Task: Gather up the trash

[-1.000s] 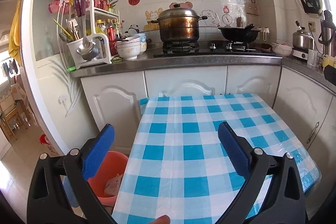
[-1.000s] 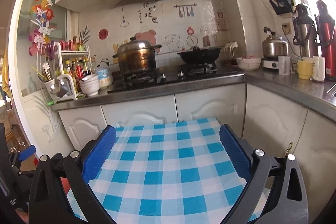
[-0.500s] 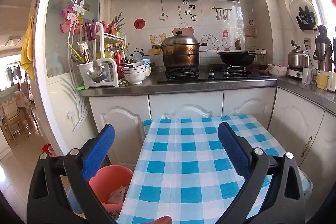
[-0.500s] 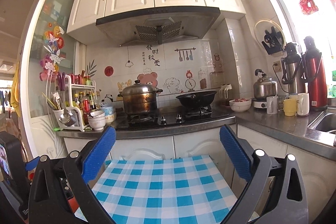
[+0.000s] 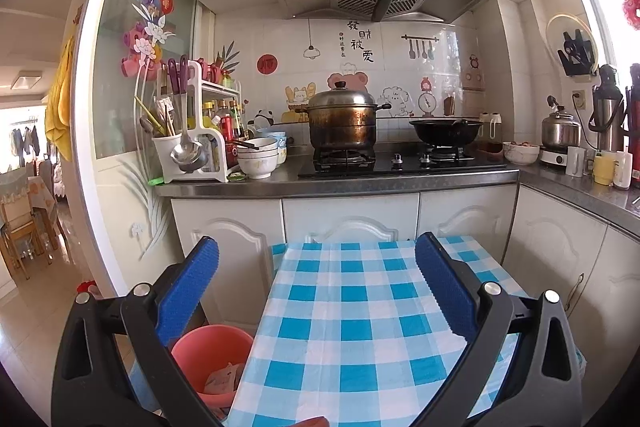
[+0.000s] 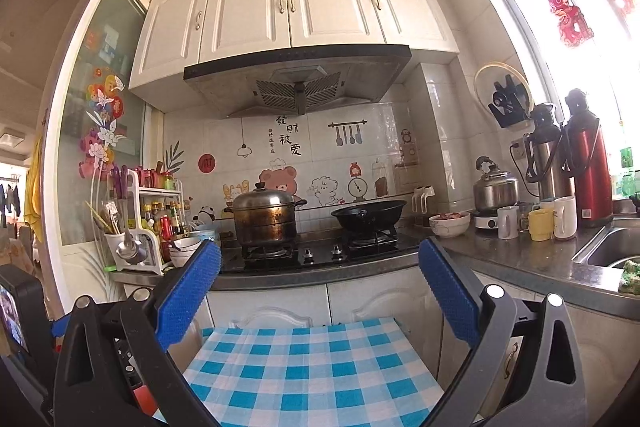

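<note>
Where the checked surface (image 5: 352, 323) ends at its left edge: pink bin (image 5: 208, 351), crumpled trash (image 5: 224, 381) inside. Left gripper (image 5: 316, 271) and right gripper (image 6: 320, 279): blue fingers (image 5: 188, 291) spread wide, empty, above surface.

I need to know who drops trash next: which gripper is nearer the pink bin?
Left. The left gripper hangs just above the pink bin; the right gripper, further right, barely sees it.
</note>
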Demonstrator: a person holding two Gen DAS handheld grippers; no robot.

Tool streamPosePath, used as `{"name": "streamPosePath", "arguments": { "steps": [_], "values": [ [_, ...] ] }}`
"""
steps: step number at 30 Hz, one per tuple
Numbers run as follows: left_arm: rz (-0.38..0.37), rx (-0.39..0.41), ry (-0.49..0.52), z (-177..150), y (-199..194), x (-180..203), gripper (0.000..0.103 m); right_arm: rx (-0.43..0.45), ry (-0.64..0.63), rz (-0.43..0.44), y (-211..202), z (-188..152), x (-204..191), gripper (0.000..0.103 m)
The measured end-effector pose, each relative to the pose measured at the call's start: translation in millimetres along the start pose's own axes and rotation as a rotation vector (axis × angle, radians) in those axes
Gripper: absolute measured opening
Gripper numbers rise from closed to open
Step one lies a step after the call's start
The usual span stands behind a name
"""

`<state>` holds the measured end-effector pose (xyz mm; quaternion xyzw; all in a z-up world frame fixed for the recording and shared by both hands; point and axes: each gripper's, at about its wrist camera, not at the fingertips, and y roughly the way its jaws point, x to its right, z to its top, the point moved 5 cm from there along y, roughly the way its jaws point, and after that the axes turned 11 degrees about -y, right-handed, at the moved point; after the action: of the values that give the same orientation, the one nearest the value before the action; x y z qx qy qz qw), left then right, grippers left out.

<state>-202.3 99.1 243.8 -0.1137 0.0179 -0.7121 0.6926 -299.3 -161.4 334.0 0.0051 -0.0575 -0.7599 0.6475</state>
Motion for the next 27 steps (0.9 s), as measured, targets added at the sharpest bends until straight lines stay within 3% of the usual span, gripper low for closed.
{"name": "streamPosePath", "arguments": {
  "steps": [11, 27],
  "values": [
    [-0.004, 0.010, -0.008, 2.6, -4.9, -1.0, 0.099, 0.014, 0.002, -0.011, -5.3, 3.4, 3.4, 0.098],
    [-0.007, -0.014, -0.014, -1.7, 4.0, 0.3, 0.099, -0.045, -0.003, -0.010, 12.7, -11.5, 1.7, 0.098]
  ]
}}
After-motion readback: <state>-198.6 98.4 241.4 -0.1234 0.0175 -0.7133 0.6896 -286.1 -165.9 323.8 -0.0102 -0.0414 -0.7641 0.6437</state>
